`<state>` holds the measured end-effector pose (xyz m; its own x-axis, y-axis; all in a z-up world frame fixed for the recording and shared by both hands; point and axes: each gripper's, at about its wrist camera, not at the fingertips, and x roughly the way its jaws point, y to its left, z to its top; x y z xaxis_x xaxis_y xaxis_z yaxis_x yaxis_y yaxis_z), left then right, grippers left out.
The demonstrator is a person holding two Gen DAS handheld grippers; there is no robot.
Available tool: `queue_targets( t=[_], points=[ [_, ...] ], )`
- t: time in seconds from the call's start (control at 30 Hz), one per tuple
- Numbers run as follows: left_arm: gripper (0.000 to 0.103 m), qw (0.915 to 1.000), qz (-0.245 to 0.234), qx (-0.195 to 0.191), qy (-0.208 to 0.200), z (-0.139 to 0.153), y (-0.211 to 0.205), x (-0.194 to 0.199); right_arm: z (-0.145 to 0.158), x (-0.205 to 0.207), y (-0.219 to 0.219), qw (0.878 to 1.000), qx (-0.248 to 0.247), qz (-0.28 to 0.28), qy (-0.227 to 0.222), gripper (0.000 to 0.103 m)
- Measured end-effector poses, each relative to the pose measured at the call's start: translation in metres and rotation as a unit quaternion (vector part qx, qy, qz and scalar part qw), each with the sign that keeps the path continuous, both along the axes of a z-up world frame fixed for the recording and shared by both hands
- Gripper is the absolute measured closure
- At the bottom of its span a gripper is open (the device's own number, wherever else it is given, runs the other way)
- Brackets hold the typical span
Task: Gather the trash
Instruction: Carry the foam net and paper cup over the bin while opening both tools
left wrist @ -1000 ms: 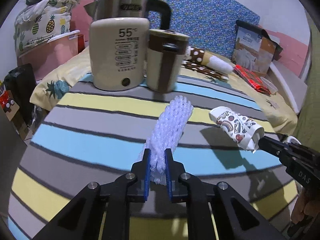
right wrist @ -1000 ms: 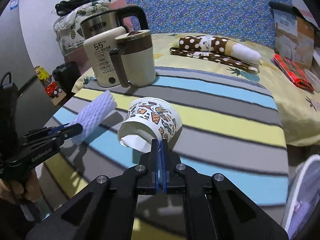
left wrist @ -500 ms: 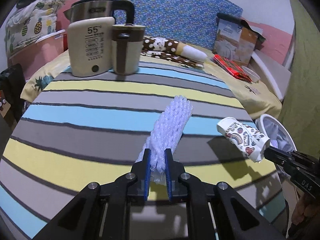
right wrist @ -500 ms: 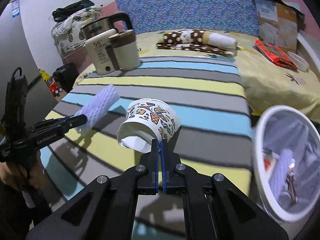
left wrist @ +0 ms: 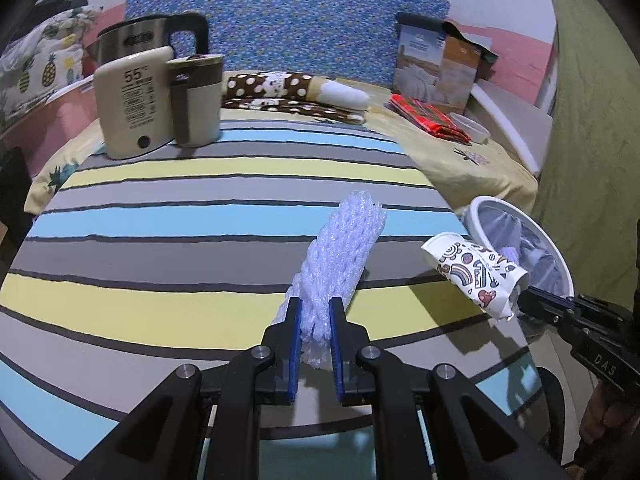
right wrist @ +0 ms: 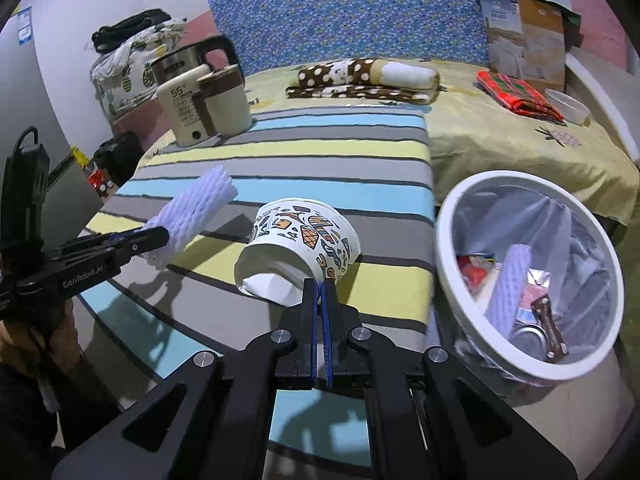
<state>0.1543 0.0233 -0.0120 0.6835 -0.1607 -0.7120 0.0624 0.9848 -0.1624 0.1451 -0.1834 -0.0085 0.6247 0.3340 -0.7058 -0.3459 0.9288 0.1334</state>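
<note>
My left gripper (left wrist: 314,307) is shut on a white foam net sleeve (left wrist: 343,252), held in the air above the striped table (left wrist: 180,216). My right gripper (right wrist: 319,288) is shut on the rim of a crumpled patterned paper cup (right wrist: 304,240), also lifted off the table. In the left wrist view the paper cup (left wrist: 474,274) hangs in front of the white bin (left wrist: 520,240). From the right wrist, the white bin (right wrist: 452,216) stands just right of the table edge, lined with a clear bag and holding another foam sleeve and wrappers. The foam net sleeve (right wrist: 192,212) hangs at left.
A cream kettle (left wrist: 132,112) and a brown-and-cream mug (left wrist: 198,100) stand at the table's far left corner. Behind is a bed (right wrist: 500,136) with a polka-dot roll (right wrist: 360,76), a red cloth (right wrist: 516,96), a small bowl (right wrist: 568,106) and a box (right wrist: 524,40).
Both grippers have moved right across the table with their loads. The bin has come into view and now lies close to the cup. The kettle and mug have receded to the left.
</note>
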Motion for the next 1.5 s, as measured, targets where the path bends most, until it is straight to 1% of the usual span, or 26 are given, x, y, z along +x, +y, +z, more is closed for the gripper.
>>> queue_targets(
  t=[0.47, 0.7, 1.1, 1.5],
  points=[
    [0.090, 0.9987, -0.049, 0.002, -0.016, 0.018, -0.054, 0.008, 0.014, -0.009, -0.031, 0.998, 0.016, -0.040, -0.035, 0.099],
    [0.090, 0.9962, -0.084, 0.004, -0.022, 0.023, -0.088, 0.022, 0.016, -0.012, -0.059, 0.996, 0.014, -0.075, -0.044, 0.099],
    [0.090, 0.9891, -0.146, 0.004, -0.020, 0.022, -0.148, 0.045, 0.018, -0.011, -0.103, 0.989, 0.011, -0.137, -0.048, 0.099],
    [0.090, 0.9817, -0.190, 0.011, -0.005, 0.008, -0.198, 0.062, 0.010, -0.009, -0.137, 0.983, 0.014, -0.181, -0.037, 0.099]
  ],
)
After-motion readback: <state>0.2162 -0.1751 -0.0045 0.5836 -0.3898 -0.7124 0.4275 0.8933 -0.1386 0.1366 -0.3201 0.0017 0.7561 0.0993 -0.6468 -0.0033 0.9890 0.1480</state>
